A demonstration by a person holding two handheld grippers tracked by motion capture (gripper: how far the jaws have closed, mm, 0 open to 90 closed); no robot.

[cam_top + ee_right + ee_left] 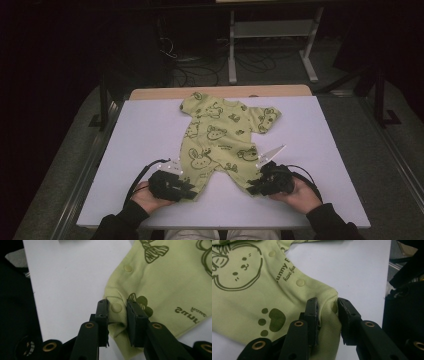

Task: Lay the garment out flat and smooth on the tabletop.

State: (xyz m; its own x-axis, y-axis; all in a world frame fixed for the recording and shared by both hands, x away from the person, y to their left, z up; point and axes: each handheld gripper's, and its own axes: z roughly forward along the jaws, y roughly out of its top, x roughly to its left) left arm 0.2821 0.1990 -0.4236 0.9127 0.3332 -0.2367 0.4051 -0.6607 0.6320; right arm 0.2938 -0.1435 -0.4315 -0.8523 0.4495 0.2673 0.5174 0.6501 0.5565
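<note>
I see a pale green romper (220, 137) printed with dark olive bunny faces, paw prints and lettering, lying on my white board (320, 150). Both grippers (172, 185) (270, 181) are black, with brass-coloured rivets.

Romper (220, 140) flat on table (325, 150)

Count: 1 garment, 2 grippers, 1 table.
1 green baby romper (220, 142) mid-table, legs twd near edge of white table (320, 150); 2 grippers at its leg cuffs: left gripper (186, 189), right gripper (256, 187).
</note>
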